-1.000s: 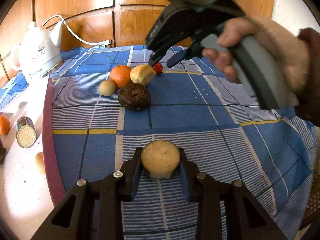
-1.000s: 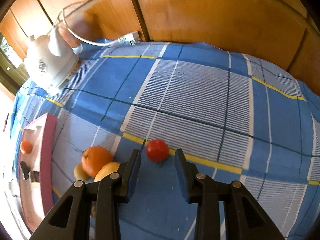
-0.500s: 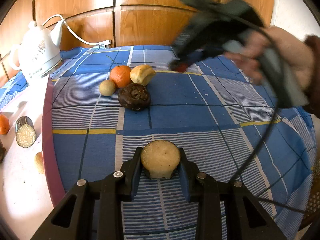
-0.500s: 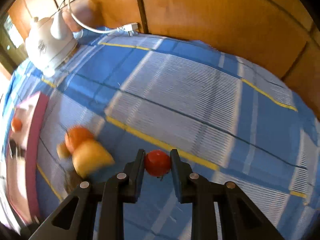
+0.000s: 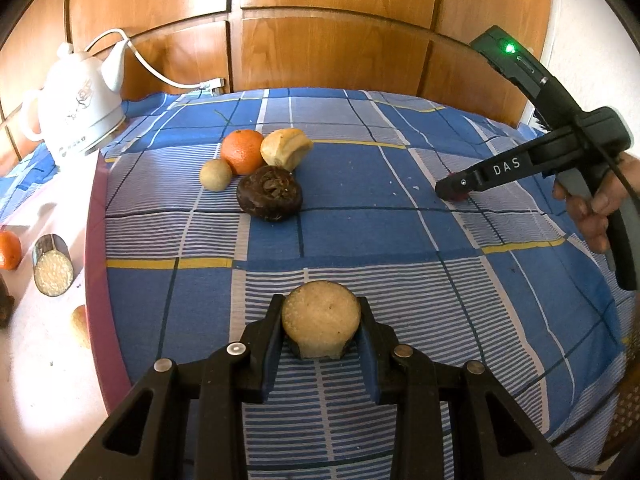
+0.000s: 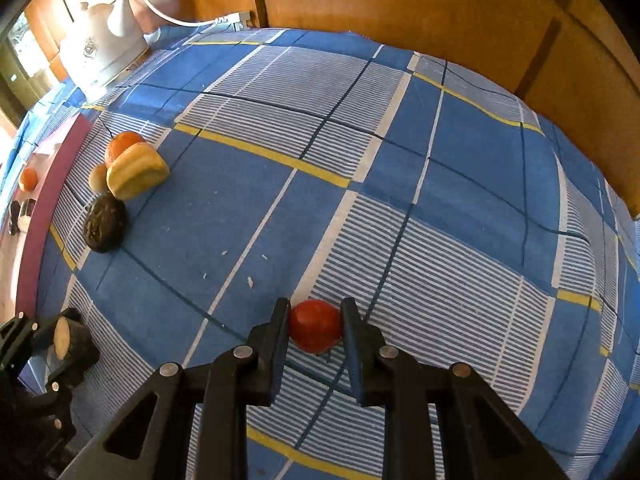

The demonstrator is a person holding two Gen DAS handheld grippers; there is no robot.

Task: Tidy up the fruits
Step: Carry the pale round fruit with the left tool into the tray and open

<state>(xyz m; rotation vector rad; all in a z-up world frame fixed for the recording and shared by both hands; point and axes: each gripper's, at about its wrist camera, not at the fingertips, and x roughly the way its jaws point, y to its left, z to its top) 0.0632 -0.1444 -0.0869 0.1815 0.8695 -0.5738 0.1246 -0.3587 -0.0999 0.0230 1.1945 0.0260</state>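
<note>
The left tool (image 5: 320,332) sits low and near, its two black fingers (image 5: 266,344) pointing away and pressed against both sides of a pale-faced cut piece (image 5: 321,322). The right tool (image 6: 315,330) has its fingers clamped on a red fruit (image 6: 315,325), touching it on either side. From the left wrist view the right tool (image 5: 454,191) reaches in from the right, tilted down toward the far left, with its tips low over the cloth. The right hand (image 5: 598,208) wraps the grey handle at the right edge, fingers curled around the trigger.
</note>
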